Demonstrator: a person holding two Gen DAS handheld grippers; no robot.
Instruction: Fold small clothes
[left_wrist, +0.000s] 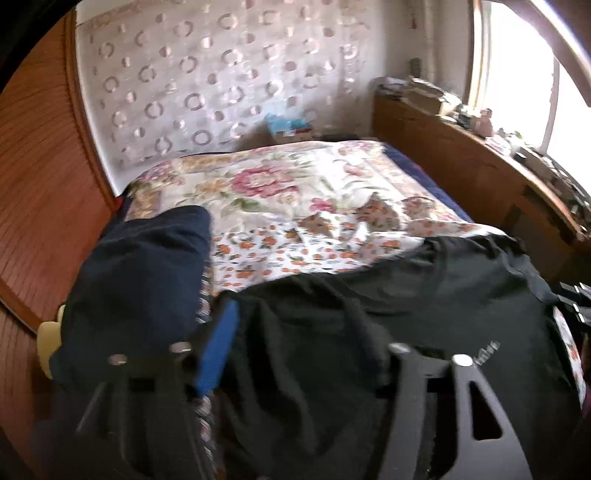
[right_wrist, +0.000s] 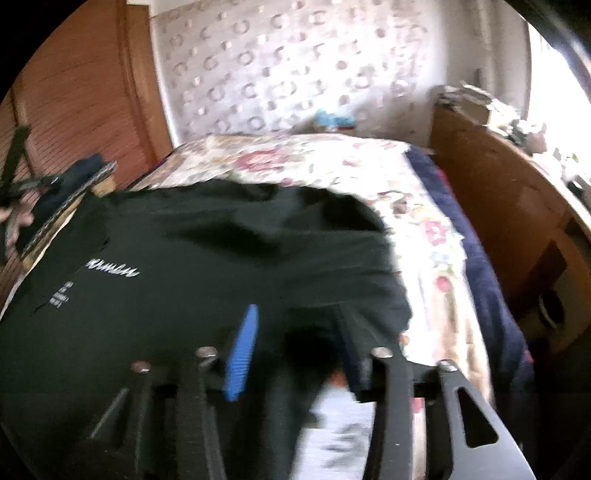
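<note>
In the left wrist view, your left gripper fills the bottom of the frame with its jaws standing apart; the blue pad of one finger shows at lower centre-left, and the black T-shirt lies under and between the fingers without either pad pressing on it. In the right wrist view, your right gripper sits at the bottom of the frame, its jaws also apart, its blue pad at lower centre, with the hem of the same black T-shirt lying in the gap; the frame is blurred there, but no clamp on the cloth shows. The T-shirt is spread across the near end of the bed, with white lettering toward the left of the right wrist view and toward the lower right of the left wrist view. Beside it, at the left of the left wrist view, a dark navy garment lies in a heap just next to the shirt. Beyond both, the floral bedspread covers the bed toward the middle of the frame, with a dark blue sheet edge along its right side. To the right runs a wooden headboard shelf crowded with small items under a bright window. At the far end stands a wall with circle-patterned wallpaper, and a wooden slatted door takes up the left edge.
</note>
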